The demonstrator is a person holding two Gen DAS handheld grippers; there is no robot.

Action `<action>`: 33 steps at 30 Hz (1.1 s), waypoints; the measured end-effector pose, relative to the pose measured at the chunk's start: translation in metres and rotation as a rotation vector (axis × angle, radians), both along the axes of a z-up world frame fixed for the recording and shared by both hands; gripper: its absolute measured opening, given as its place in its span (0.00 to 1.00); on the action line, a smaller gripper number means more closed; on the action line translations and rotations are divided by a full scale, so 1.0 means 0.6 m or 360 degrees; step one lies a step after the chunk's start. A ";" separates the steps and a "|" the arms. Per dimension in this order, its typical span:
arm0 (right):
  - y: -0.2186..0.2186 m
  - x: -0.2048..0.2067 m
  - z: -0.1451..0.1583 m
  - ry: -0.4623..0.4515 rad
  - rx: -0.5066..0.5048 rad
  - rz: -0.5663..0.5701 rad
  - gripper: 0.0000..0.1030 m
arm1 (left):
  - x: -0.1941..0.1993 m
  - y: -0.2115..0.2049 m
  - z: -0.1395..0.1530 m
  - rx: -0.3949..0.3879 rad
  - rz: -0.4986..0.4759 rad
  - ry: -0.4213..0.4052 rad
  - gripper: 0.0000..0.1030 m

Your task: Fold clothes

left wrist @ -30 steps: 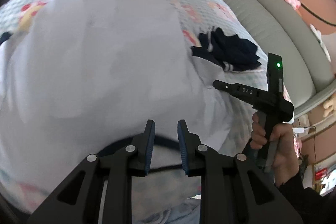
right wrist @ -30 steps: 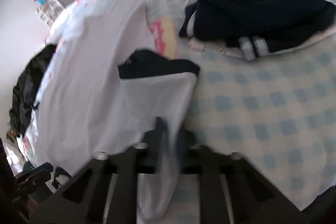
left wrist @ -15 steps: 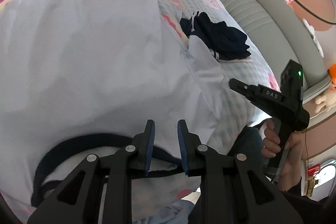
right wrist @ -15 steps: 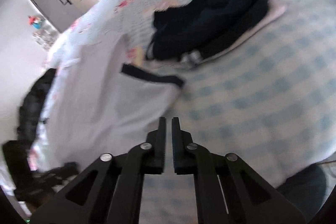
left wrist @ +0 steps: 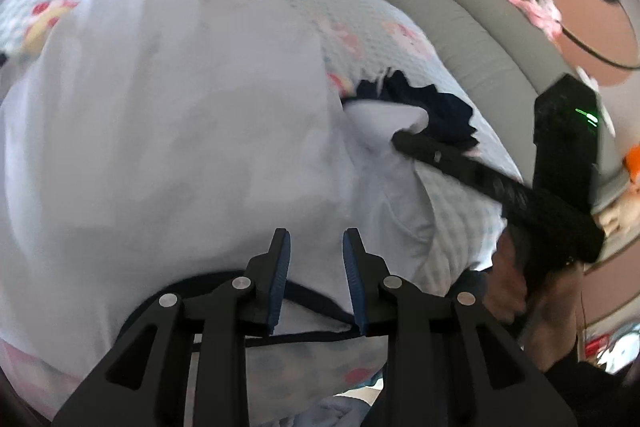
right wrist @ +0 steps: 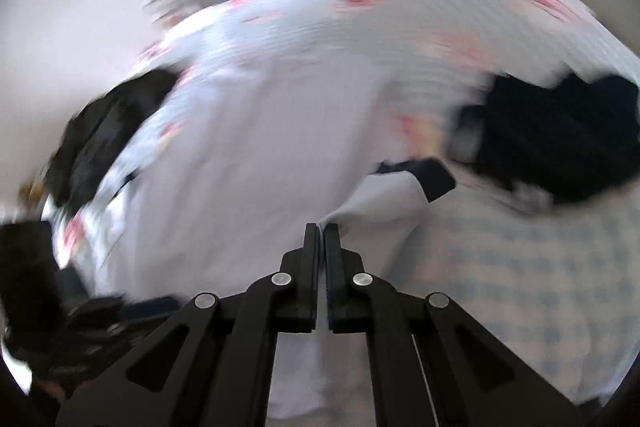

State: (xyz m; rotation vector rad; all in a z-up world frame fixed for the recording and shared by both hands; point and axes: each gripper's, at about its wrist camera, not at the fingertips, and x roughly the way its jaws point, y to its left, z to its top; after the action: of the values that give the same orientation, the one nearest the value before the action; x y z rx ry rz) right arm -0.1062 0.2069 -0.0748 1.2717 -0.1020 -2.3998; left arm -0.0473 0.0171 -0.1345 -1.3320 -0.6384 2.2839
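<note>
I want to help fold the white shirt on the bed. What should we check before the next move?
1. White shirt spread on the bed: ok, mostly flat.
2. Right tool shut on the shirt's sleeve: ok, sleeve lifted.
3. Left tool gripping the dark collar: not ok, jaws opening, collar between them.
4. Dark clothes clear of the shirt: cannot tell, they lie close beside the sleeve.

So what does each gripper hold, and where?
Right gripper pinches the white shirt by its sleeve. Left gripper jaws are opening around the navy collar, apparently not gripping.
</note>
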 end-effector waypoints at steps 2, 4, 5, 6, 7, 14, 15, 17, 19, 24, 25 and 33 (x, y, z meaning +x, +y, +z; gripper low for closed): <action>-0.021 0.016 -0.032 -0.0086 0.0014 0.0048 0.01 | 0.003 -0.002 -0.005 0.0015 -0.0007 -0.0007 0.28; -0.025 0.032 -0.062 -0.0175 -0.0009 0.0063 0.04 | 0.001 -0.001 -0.007 0.0036 -0.0030 -0.0001 0.33; -0.012 0.038 -0.066 -0.0207 -0.0071 0.0035 0.04 | 0.000 0.000 -0.008 0.0046 -0.0041 0.0003 0.36; 0.005 0.045 -0.067 -0.0231 -0.0137 -0.0001 0.08 | -0.002 0.001 -0.008 0.0057 -0.0053 0.0007 0.40; 0.021 0.052 -0.069 -0.0255 -0.0204 -0.0037 0.12 | -0.008 0.004 -0.009 0.0075 -0.0060 0.0003 0.42; 0.078 0.046 -0.055 -0.0151 -0.0108 -0.0214 0.15 | -0.061 0.027 -0.004 0.0126 0.0028 -0.0005 0.51; 0.082 0.043 -0.058 -0.0159 -0.0102 -0.0230 0.15 | -0.066 0.027 -0.005 0.0127 0.0066 -0.0010 0.52; 0.091 0.032 -0.067 -0.0196 -0.0170 -0.0249 0.15 | -0.076 0.030 -0.016 0.0019 0.0134 -0.0060 0.46; 0.101 0.031 -0.091 -0.0249 -0.0129 -0.0324 0.15 | -0.072 0.041 -0.005 -0.0181 0.0153 -0.0018 0.19; 0.145 0.074 -0.118 -0.0290 0.0157 -0.0561 0.04 | -0.039 0.069 0.047 -0.0279 -0.0074 0.0214 0.19; 0.154 0.082 -0.115 -0.0302 0.0137 -0.0582 0.04 | -0.042 0.075 0.048 -0.0258 -0.0102 0.0210 0.19; 0.139 0.069 -0.081 -0.0189 -0.0105 -0.0461 0.13 | -0.083 0.146 0.001 -0.0359 -0.0185 0.0049 0.22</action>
State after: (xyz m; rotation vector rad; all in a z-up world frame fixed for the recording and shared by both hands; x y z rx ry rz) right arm -0.0646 0.2905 -0.1233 1.4530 -0.4241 -2.5314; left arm -0.0971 0.1048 -0.1338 -1.3920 -0.2904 2.3293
